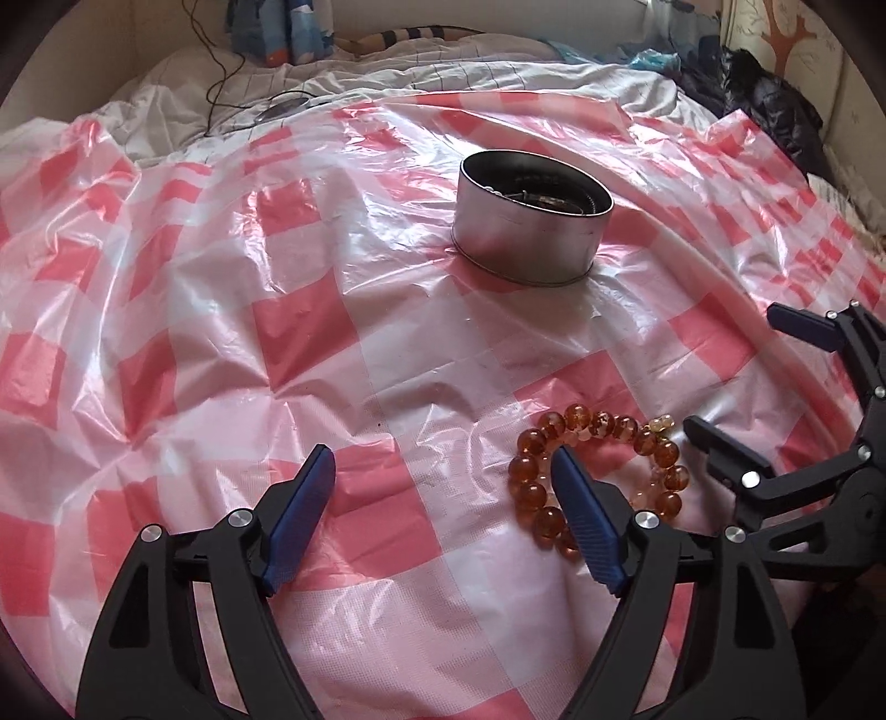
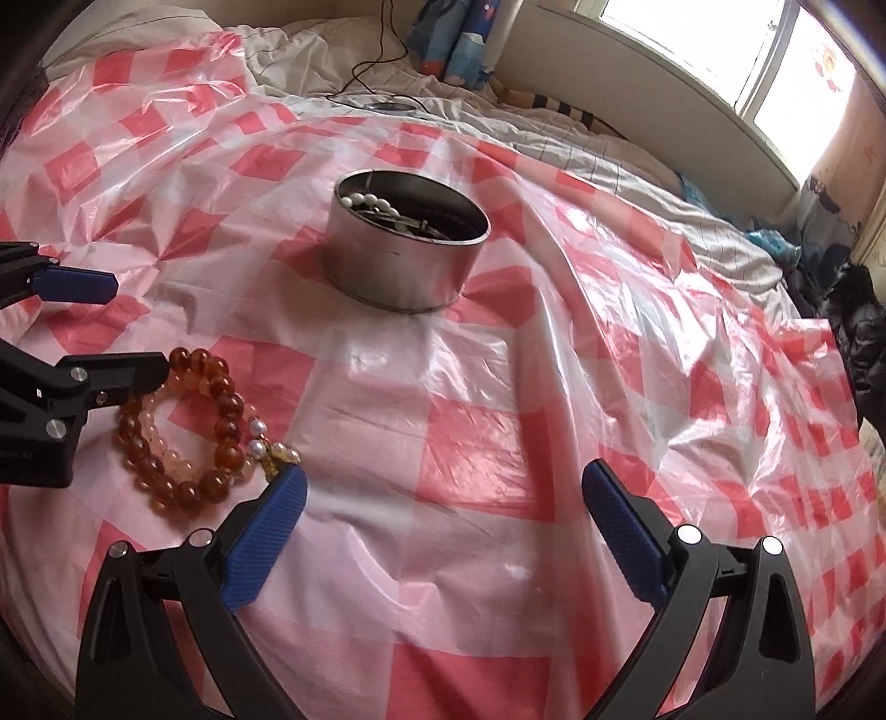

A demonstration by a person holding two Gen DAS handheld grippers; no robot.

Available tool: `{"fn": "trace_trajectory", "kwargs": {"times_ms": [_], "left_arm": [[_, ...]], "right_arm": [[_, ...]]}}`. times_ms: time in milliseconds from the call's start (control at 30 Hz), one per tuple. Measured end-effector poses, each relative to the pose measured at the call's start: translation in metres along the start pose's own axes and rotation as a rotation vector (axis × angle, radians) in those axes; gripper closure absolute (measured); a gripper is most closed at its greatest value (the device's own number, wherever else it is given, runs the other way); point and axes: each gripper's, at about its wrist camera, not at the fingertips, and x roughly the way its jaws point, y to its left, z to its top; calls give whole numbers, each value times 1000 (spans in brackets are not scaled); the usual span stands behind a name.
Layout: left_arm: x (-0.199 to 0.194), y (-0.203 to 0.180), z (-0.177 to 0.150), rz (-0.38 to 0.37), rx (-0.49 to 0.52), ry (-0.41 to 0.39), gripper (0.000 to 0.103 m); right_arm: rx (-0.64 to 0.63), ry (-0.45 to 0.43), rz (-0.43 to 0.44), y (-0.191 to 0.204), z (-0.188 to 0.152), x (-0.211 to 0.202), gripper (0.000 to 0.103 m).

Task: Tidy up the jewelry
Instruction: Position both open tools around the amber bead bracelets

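Note:
An amber bead bracelet (image 1: 609,443) lies on the pink checked plastic sheet (image 1: 310,332), coiled with a paler bead strand and small pearls (image 2: 183,437). My left gripper (image 1: 443,459) is open and empty, its right finger overlapping the bracelet. My right gripper (image 2: 443,482) is open and empty, just right of the bracelet. A round metal tin (image 1: 531,227) stands farther back and holds white pearls and other jewelry (image 2: 365,202). Each gripper shows at the edge of the other's view: the right gripper (image 1: 731,371), the left gripper (image 2: 138,327).
The sheet covers a bed with white bedding (image 1: 387,72). A black cable and small disc (image 1: 282,105) lie at the far side. Dark clothing (image 2: 858,332) is piled at the right edge. A window (image 2: 720,44) is behind.

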Motion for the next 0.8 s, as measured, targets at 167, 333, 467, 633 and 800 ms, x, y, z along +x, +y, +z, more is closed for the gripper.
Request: {"fn": "trace_trajectory", "kwargs": {"times_ms": [167, 333, 467, 633, 800], "left_arm": [[5, -11, -2, -19, 35, 11, 27], [-1, -10, -2, -19, 35, -3, 27], [-12, 2, -2, -73, -18, -21, 27], [-23, 14, -1, -186, -84, -33, 24], [-17, 18, 2, -357, -180, -9, 24]], "right_arm": [[-46, -4, -12, 11, 3, 4, 8], [-79, -50, 32, 21, 5, -4, 8], [-127, -138, 62, 31, 7, -21, 8], [-121, -121, 94, 32, 8, -20, 8], [-99, -130, 48, 27, 7, -22, 8]]}}
